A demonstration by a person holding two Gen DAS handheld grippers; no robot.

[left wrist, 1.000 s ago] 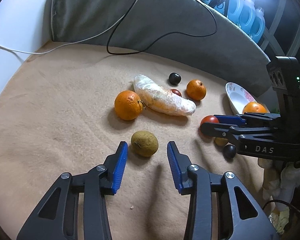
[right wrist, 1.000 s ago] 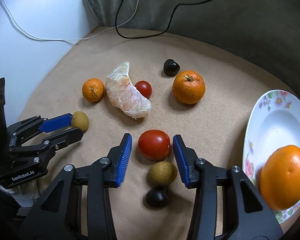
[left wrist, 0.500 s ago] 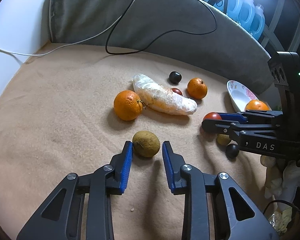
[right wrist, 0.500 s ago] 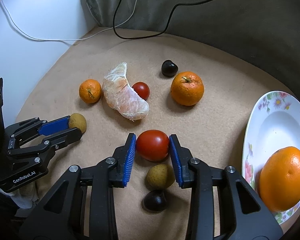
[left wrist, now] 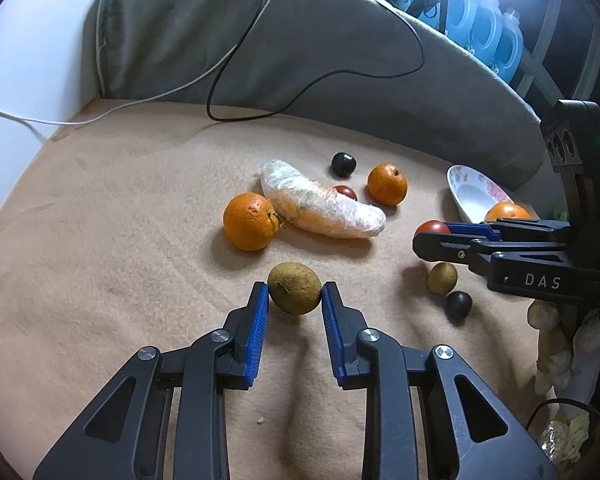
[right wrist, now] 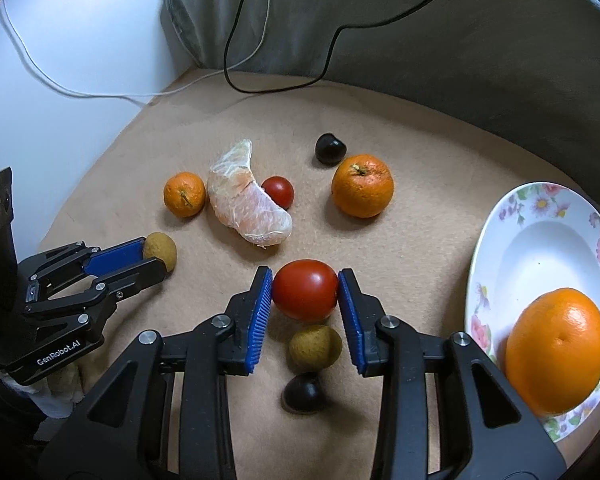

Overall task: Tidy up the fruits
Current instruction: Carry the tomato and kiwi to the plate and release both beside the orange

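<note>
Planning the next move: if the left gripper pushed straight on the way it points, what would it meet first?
The left gripper is already shut on the brown fruit. Beyond that, probably the near orange, though depth is unclear.

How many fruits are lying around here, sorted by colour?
Orange: 3, two on the blanket, one in the plate
Red: 2
Brownish-green: 2
Dark, near black: 2
Peeled pale segment: 1
Total: 10

Right gripper (right wrist: 305,292) clamps a red tomato (right wrist: 305,290) beside the floral plate (right wrist: 500,240)
</note>
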